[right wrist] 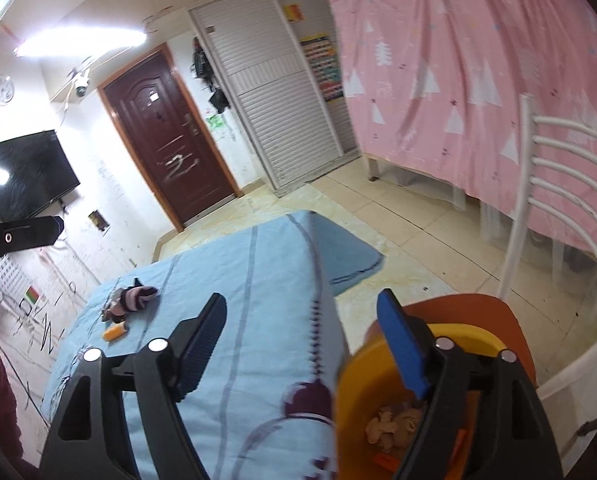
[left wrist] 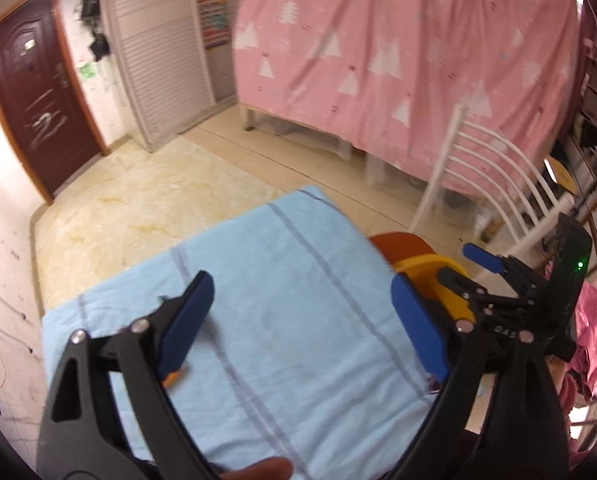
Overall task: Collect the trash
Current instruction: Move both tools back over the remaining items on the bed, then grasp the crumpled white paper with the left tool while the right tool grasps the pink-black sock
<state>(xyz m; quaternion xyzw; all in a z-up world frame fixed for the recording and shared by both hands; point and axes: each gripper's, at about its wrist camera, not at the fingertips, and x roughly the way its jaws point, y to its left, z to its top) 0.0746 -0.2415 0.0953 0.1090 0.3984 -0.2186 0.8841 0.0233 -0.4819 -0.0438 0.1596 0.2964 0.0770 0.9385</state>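
A yellow bin [right wrist: 358, 396] stands on an orange chair seat [right wrist: 494, 312] beside the table's right edge; crumpled tan paper [right wrist: 394, 428] lies inside it. The bin also shows in the left wrist view [left wrist: 434, 276]. My right gripper [right wrist: 302, 340] is open and empty, its right finger over the bin. My left gripper [left wrist: 302, 320] is open and empty above the light blue tablecloth [left wrist: 266, 280]. On the cloth at the far left lie a small orange item [right wrist: 114, 333] and a dark pink striped bundle [right wrist: 132, 298]. The right gripper [left wrist: 490, 268] shows in the left wrist view.
A white slatted chair back [right wrist: 554, 184] rises behind the orange seat. A pink sheet [left wrist: 410, 48] hangs over a frame at the back. A dark red door [right wrist: 166, 136], a white louvred wardrobe [right wrist: 286, 100] and a wall TV [right wrist: 26, 172] stand beyond the tiled floor.
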